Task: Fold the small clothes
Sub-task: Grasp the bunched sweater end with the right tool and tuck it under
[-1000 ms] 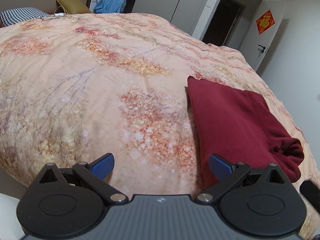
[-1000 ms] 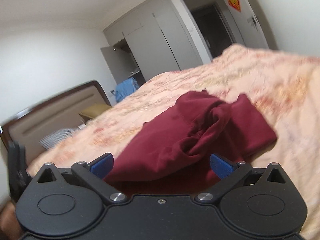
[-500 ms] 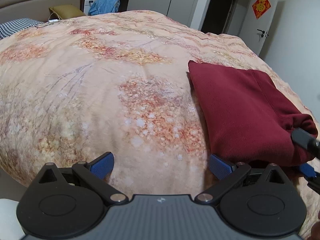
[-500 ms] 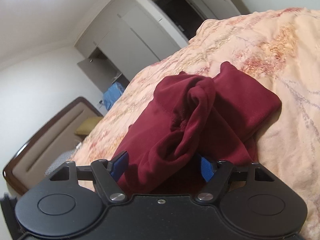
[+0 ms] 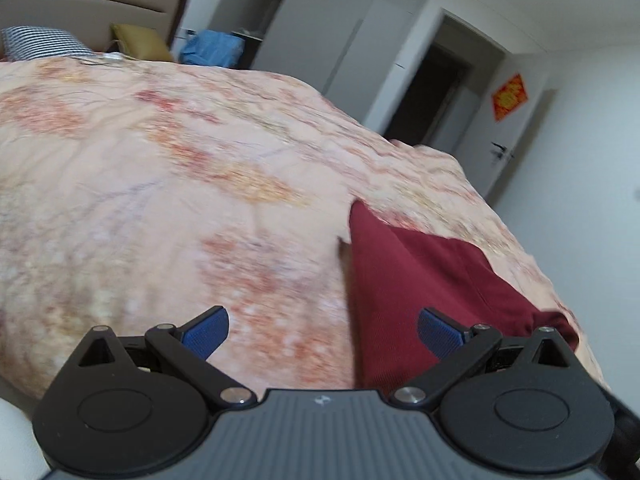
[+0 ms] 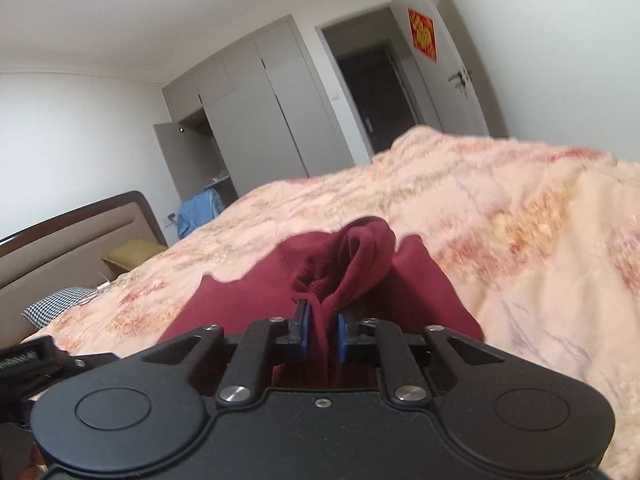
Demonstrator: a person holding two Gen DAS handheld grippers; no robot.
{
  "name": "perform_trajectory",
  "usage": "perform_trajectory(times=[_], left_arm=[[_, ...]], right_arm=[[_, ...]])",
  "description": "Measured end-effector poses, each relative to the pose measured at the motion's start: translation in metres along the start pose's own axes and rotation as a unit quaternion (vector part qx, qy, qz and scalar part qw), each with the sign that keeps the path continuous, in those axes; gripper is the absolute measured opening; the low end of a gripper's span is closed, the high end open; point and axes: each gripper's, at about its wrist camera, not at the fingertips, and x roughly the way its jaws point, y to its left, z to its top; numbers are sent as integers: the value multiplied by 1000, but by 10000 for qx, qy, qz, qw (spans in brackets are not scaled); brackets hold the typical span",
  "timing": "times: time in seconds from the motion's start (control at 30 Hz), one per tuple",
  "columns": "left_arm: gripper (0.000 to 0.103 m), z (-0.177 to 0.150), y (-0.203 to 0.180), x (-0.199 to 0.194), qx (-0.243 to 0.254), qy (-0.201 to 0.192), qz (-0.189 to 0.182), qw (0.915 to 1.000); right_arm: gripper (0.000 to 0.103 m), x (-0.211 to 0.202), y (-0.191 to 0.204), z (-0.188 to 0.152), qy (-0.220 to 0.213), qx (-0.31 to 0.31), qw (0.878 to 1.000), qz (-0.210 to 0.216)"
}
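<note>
A dark red garment (image 5: pixel 416 280) lies partly folded on the floral bedspread (image 5: pixel 160 184), near the bed's front right edge. My left gripper (image 5: pixel 323 330) is open and empty, its blue pads astride the garment's left edge, low over the bed. In the right wrist view my right gripper (image 6: pixel 322 334) is shut on a bunched fold of the red garment (image 6: pixel 360 256), which rises in a crumpled loop just ahead of the pads. The rest of the garment (image 6: pixel 240 296) lies flat to the left.
The headboard (image 6: pixel 68 240), a checked pillow (image 6: pixel 52 304) and a mustard cushion (image 6: pixel 134 254) are at the bed's far end. A blue cloth (image 6: pixel 198 210) hangs by the grey wardrobe (image 6: pixel 256 120). A dark doorway (image 6: pixel 372 92) stands beyond the bed.
My right gripper has closed from wide open onto a fold of the red garment. My left gripper stayed open and tilted up, closer to the garment's left edge.
</note>
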Motion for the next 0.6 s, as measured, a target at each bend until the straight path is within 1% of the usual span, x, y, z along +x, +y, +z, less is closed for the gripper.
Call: perform_trajectory(times=[0.1,0.17,0.23,0.27,0.3,0.33,0.4,0.47,0.5,0.57,0.6], left_arm=[[103,-13,-14,14,238,296,-162,9991],[103,-23,-17,22,328,477,-226,9981],[103,-30,-15,27,308,584,-222,9976],[103,-32,-12,28,280,583,-251,9976],[103,-32,-7,28,247,578,-306,9976],[103,-32,-5,27,222,584,-350,9974],[103,-32,-2,27,214,580,-389,9973],[103,-33,-2,26,228,560,-393,9974],[103,-33,-2,26,237,546,-390,9975],[103,-34,-3,26,246,532,-376,9976],[103,-34,-4,26,248,530,-364,9976]], right_arm=[[14,-1,-8,-15,234,0,9997,-28],[14,-3,-6,-23,239,-23,9997,-29],[14,-5,-5,-27,210,-28,9998,27],[21,-7,-4,-26,200,-33,9998,46],[31,-8,-5,-24,178,-13,9998,60],[37,-10,-9,-20,152,25,9998,94],[63,-17,-17,-7,-100,140,9998,99],[70,-20,-26,11,-340,245,9991,40],[70,-18,-31,20,-396,321,9987,10],[70,-8,-40,38,-361,525,9980,-10],[71,1,-44,46,-235,637,9977,-10]])
